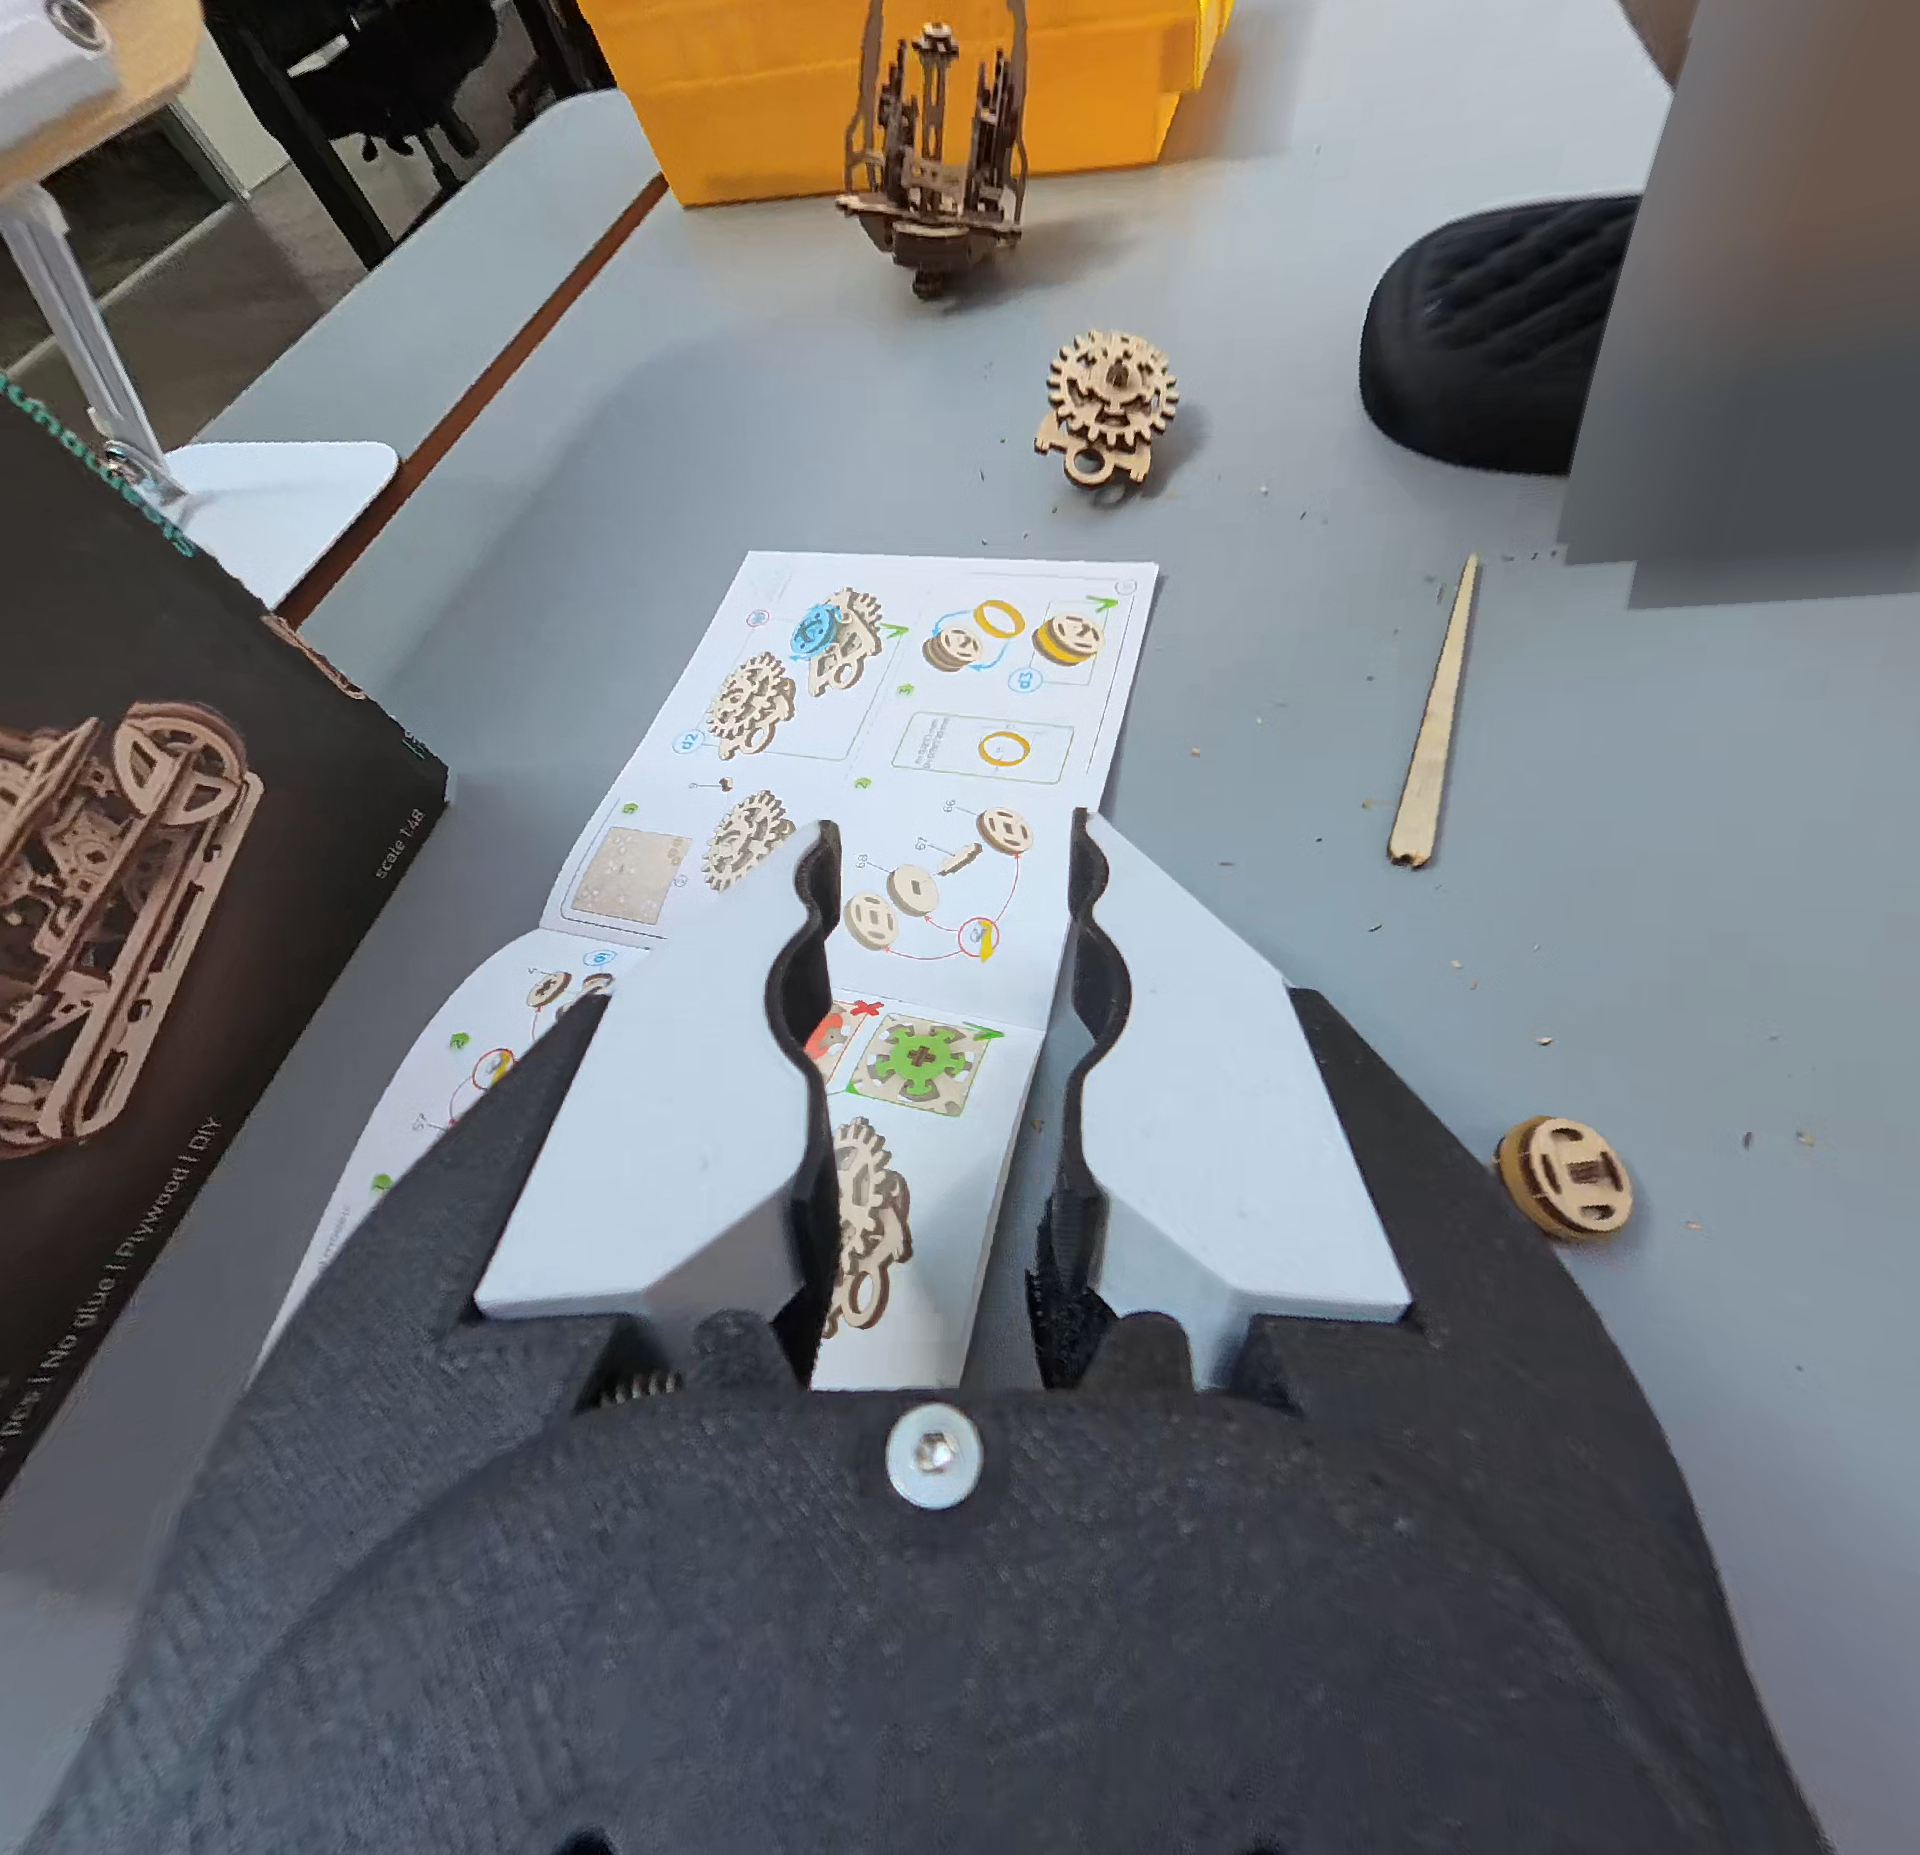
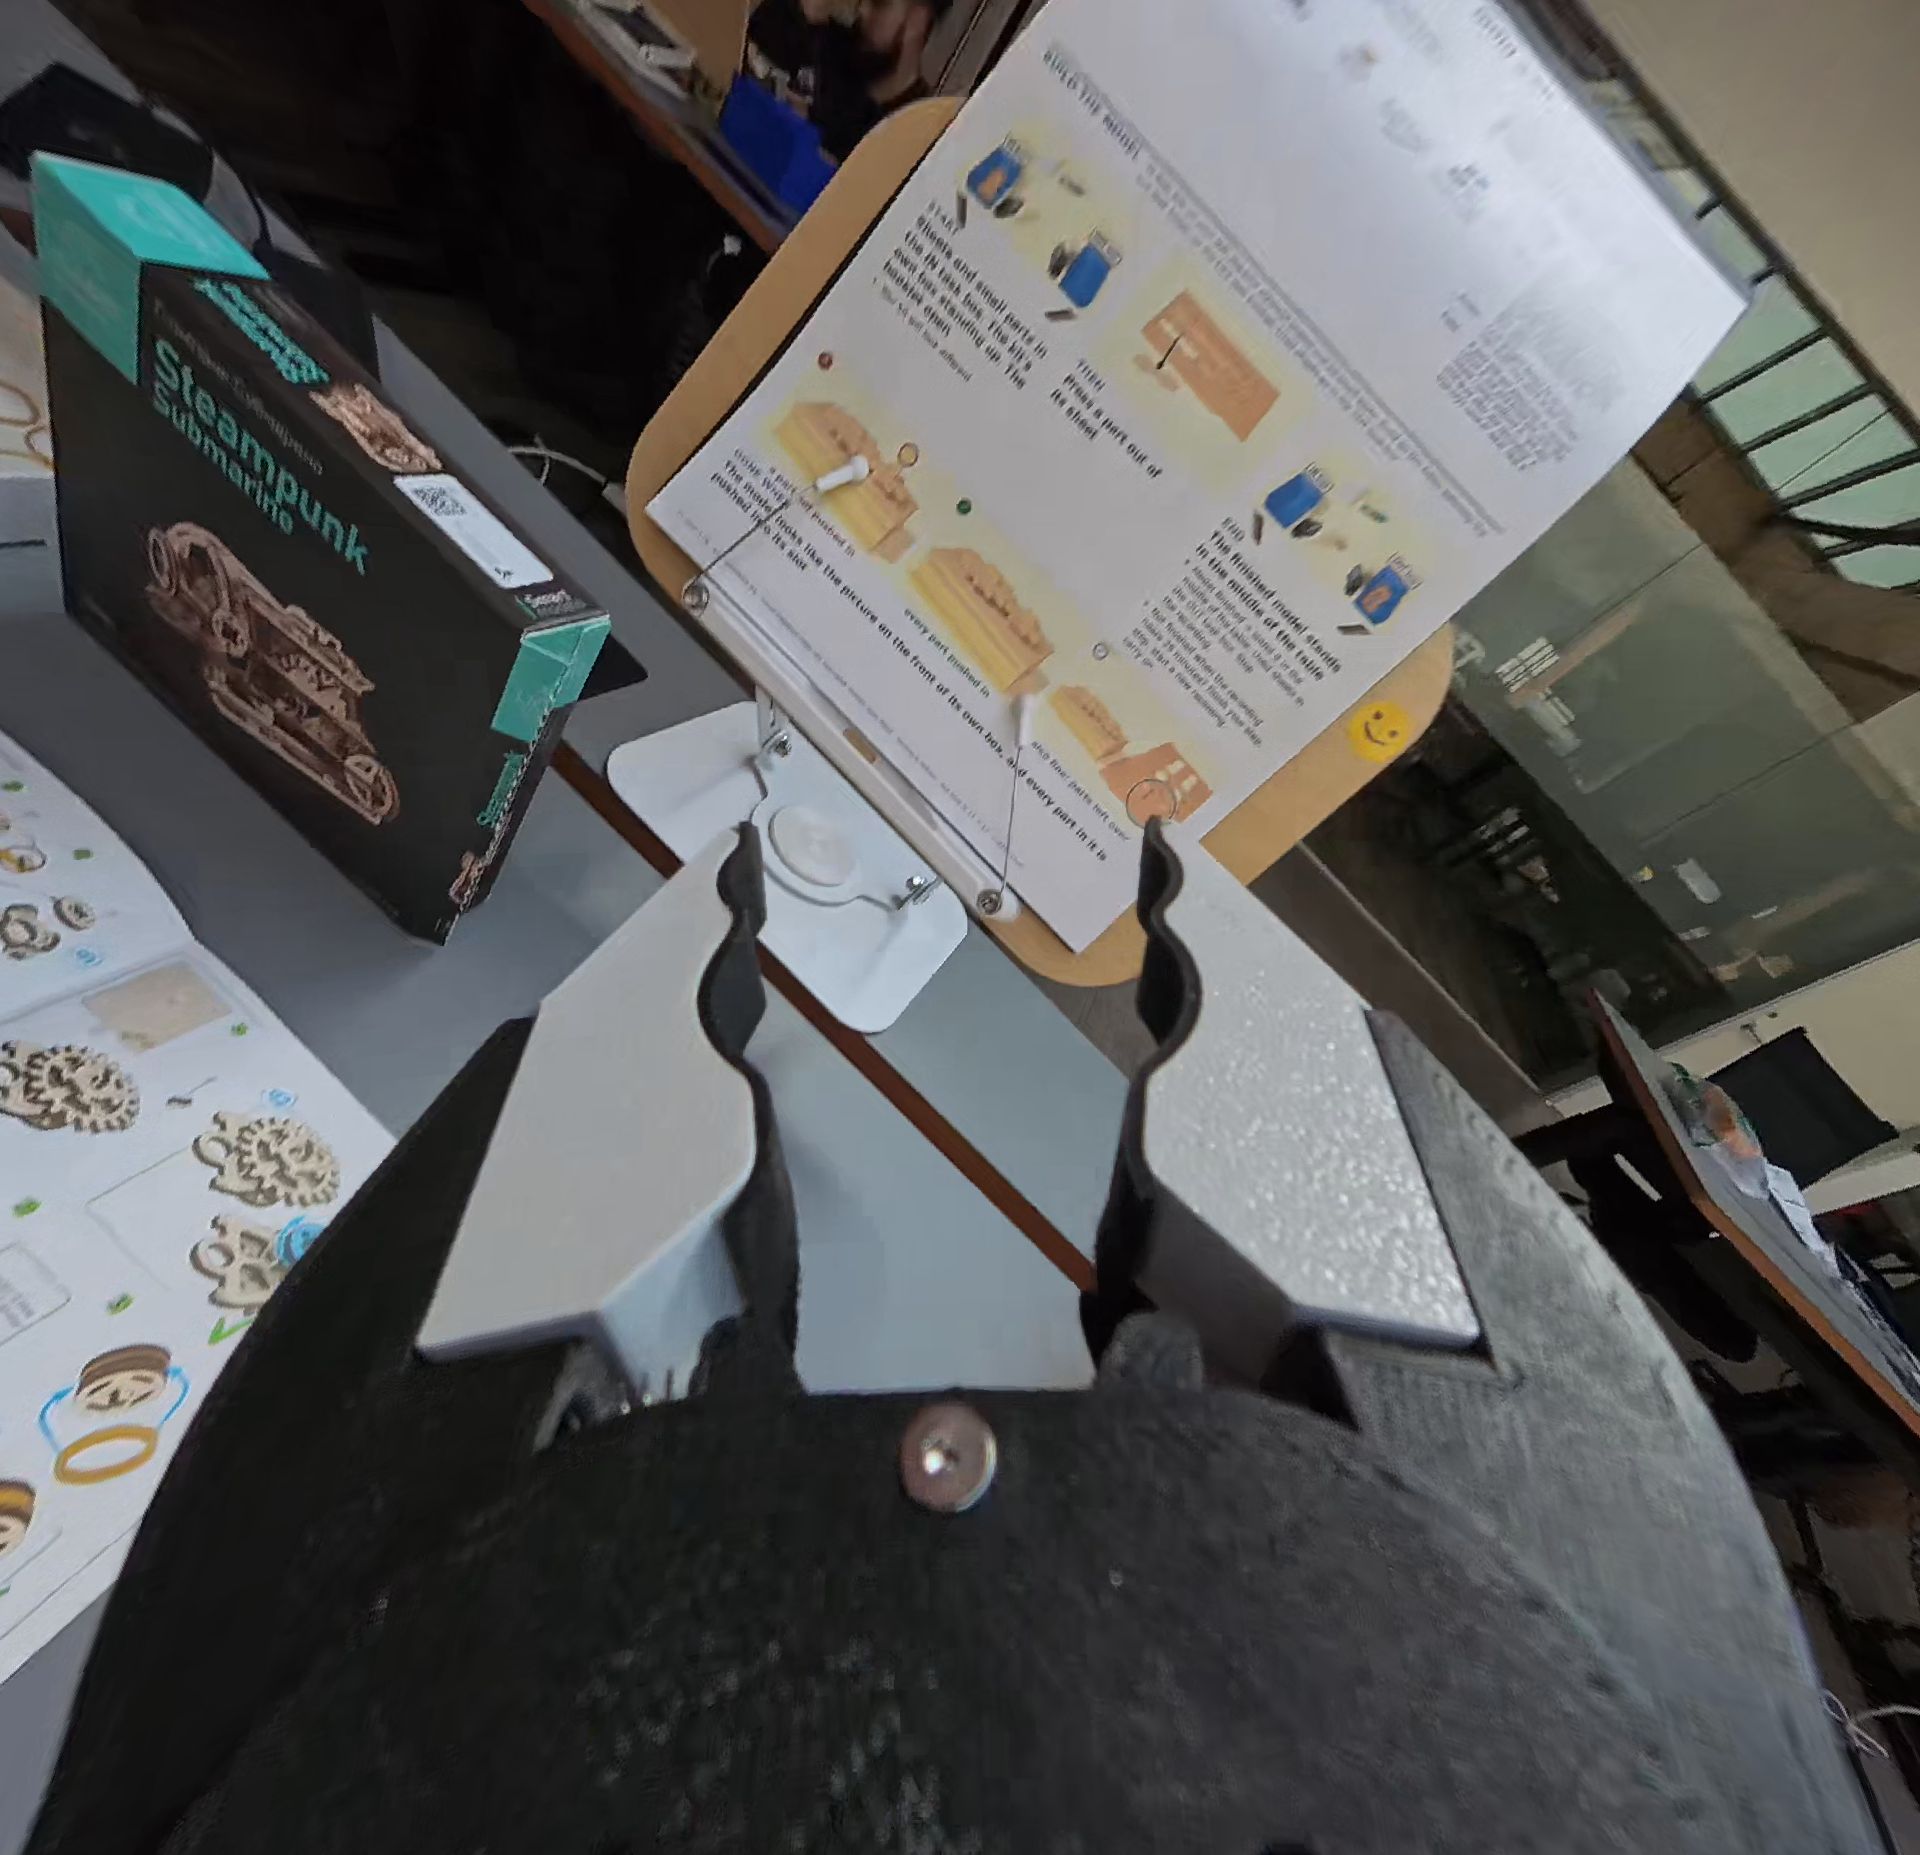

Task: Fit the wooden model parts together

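In the left wrist view, a dark part-built wooden model [image 1: 932, 158] stands at the far side of the grey table [image 1: 1299, 974]. A light wooden gear assembly [image 1: 1110, 405] lies nearer, and a small round wooden disc part [image 1: 1569, 1177] lies at the right. A thin wooden stick [image 1: 1437, 714] lies right of the folded instruction leaflet [image 1: 935, 725]. My left gripper [image 1: 954, 831] is open and empty, hovering over the leaflet. My right gripper [image 2: 945, 837] is open and empty, raised above the table edge and facing a clipboard stand with a printed sheet [image 2: 1195, 403].
A yellow bin [image 1: 883, 49] stands behind the model. The dark kit box [image 1: 135, 870] leans at the left and also shows in the right wrist view [image 2: 301, 579]. A black padded object [image 1: 1486, 335] sits at the right. The stand's white base [image 2: 831, 870] sits at the table edge. To reach the light wooden gear assembly [image 1: 1110, 405] in a straight line is about 20 cm for my left fingers, about 25 cm for my right.
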Available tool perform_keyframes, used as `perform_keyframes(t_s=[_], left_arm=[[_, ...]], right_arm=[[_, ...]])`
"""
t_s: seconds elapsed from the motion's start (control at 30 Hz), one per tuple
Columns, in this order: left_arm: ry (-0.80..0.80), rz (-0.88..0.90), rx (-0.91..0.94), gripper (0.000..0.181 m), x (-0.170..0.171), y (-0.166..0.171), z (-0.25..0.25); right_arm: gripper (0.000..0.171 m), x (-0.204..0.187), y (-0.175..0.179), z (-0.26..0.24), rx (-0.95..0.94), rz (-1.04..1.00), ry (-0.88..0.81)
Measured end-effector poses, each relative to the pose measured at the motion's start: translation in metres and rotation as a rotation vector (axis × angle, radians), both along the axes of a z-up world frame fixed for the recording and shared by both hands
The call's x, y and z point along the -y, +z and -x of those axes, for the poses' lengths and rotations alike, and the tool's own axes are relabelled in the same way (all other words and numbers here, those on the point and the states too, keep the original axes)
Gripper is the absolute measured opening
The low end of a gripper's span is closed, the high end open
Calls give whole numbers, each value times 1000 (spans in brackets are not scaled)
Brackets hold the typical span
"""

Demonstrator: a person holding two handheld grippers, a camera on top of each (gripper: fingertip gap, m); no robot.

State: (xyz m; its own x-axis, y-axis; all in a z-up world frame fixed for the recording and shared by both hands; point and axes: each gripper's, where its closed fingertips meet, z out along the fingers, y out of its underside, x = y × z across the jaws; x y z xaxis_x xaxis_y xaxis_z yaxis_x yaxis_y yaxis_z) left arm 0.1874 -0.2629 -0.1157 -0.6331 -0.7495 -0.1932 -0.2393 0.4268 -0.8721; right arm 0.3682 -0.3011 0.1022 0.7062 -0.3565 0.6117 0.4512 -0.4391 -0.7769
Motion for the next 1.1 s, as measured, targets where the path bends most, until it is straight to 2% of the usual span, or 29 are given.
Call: perform_keyframes(t_s=[0.1,0.2,0.37,0.63,0.7,0.8,1.1], left_arm=[[45,93,60,44,-8,16,6],[69,84,92,46,-13,23,7],[43,21,70,48,-7,15,9],[3,-114,30,41,-4,-1,16],[-26,-103,15,31,1,-2,20],[-23,-76,12,33,1,0,21],[8,-211,-44,38,2,-22,9]], right_arm=[[80,13,34,1,72,-187,-15],[80,24,54,4,105,-292,-18],[77,42,74,12,153,-392,-8],[80,43,63,0,94,-345,-10],[82,39,59,0,90,-327,-8],[84,33,53,2,102,-290,0],[81,20,35,-2,58,-220,29]])
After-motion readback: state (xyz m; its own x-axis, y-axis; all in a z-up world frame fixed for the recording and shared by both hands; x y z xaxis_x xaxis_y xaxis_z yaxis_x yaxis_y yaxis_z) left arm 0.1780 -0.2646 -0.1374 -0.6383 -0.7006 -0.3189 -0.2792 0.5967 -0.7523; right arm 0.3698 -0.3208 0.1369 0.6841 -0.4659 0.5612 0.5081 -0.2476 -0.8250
